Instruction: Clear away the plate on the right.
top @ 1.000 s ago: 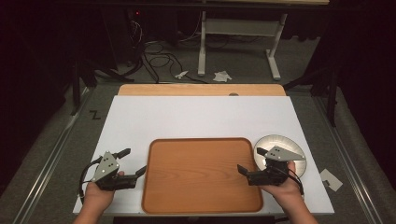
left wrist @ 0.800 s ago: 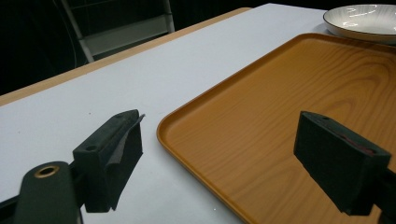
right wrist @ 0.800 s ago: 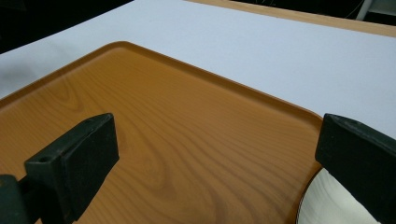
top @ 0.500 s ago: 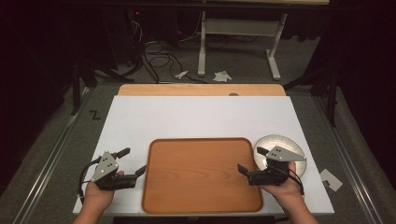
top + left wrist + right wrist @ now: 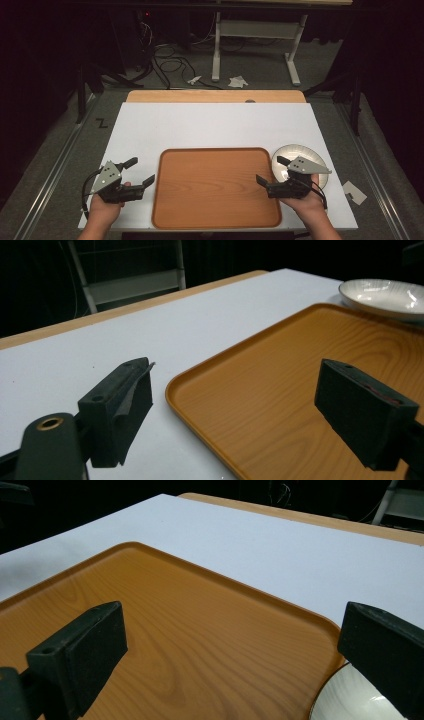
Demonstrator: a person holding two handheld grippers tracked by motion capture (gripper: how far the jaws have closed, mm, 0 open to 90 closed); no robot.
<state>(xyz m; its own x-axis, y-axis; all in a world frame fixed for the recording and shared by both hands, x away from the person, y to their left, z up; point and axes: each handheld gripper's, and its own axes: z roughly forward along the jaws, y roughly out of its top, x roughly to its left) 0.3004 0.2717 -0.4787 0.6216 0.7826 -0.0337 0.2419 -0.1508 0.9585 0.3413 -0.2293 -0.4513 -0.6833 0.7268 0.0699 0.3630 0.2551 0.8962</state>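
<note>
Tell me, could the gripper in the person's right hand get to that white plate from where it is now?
Probably yes. The right gripper hangs open right beside the white plate, at the right edge of the tray, and nothing lies between them. Its jaws point toward the tray, though, so the hand would need to turn.

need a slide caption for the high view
Two open hand-held grippers, left gripper and right gripper, flank a bare wooden tray; white plate alongside.
</note>
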